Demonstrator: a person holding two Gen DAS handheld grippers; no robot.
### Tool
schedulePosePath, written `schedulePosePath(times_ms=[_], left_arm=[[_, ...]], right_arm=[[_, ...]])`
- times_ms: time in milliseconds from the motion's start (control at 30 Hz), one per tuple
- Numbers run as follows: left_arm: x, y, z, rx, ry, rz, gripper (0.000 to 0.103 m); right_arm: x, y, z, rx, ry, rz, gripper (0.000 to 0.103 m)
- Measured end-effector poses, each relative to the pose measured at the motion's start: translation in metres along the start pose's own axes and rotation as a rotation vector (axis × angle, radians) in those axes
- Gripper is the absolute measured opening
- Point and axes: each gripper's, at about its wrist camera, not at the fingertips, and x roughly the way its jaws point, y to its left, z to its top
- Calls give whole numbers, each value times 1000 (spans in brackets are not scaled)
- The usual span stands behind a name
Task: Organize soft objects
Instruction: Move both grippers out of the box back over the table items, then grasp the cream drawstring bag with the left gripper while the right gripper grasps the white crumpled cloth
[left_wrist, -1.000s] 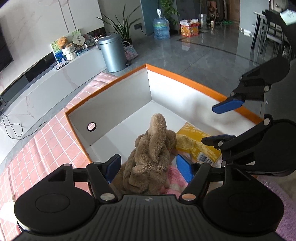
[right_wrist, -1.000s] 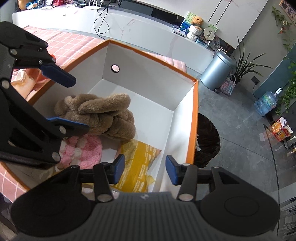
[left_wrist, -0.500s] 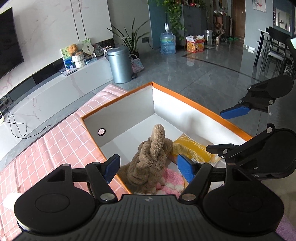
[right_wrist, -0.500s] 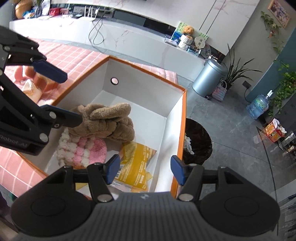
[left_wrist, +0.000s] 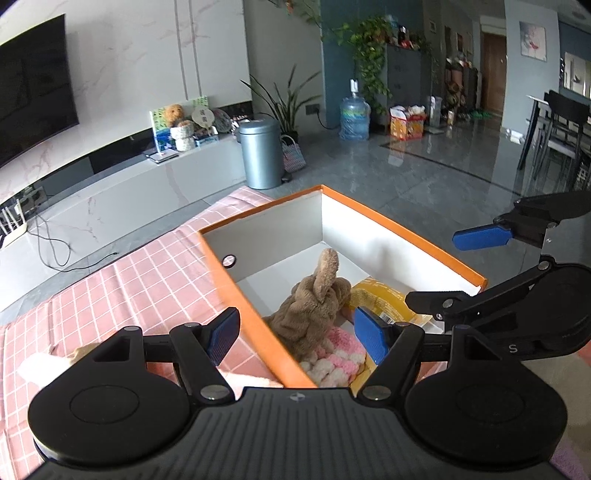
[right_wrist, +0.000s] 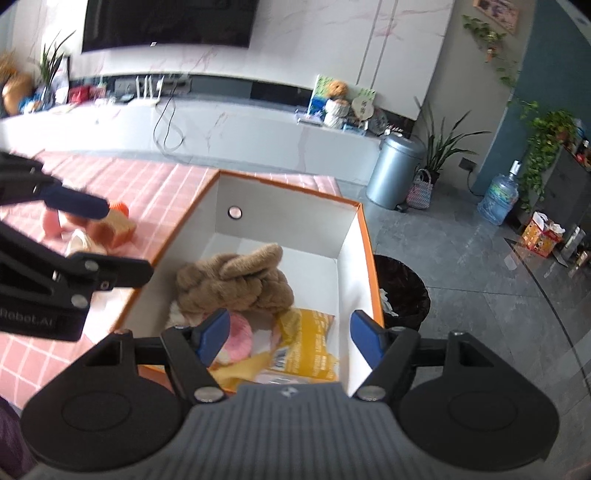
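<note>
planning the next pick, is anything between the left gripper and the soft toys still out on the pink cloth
Nothing visible blocks it. The left gripper, jaws open and empty, hangs over the toys on the cloth, beside the box. The right gripper, jaws just opening and empty, is over the box.

Marble wall (left_wrist: 122, 66) w/ TV (left_wrist: 33, 96), low white console (left_wrist: 122, 188), grey glossy floor (left_wrist: 424, 177), plants (left_wrist: 284, 103), steel bin (left_wrist: 260, 153).
</note>
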Motion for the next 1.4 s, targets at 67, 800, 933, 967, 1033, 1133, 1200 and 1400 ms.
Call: schedulePosePath(times_ms=[67,800,933,967,1033,1133,1200,1400], left_arm=[[-7,3,-6,-20,-18,9,83],[-60,67,-82,-300,-144,139,66],[-70,82,-101,-357,-137,150,61],[-72,87,-107,-369,-137,154,60],[-76,95,-117,-395,-134,155,59],[-81,109,-130,-436,-128,144,58],[-83,117,-137,-467,-116,136,57],[-81,130,-147,-504,-99,122,52]], right_arm=[[-4,5,-1,34,-23,-6,72],[-20,93,-24,173,-205,72,72],[-16,113,-21,121,-205,127,72],[-14,117,-20,114,-201,143,72],[-11,125,-19,102,-193,171,72],[-7,140,-19,76,-179,194,72],[-3,148,-21,56,-172,206,72],[9,171,-21,-10,-146,220,68]])
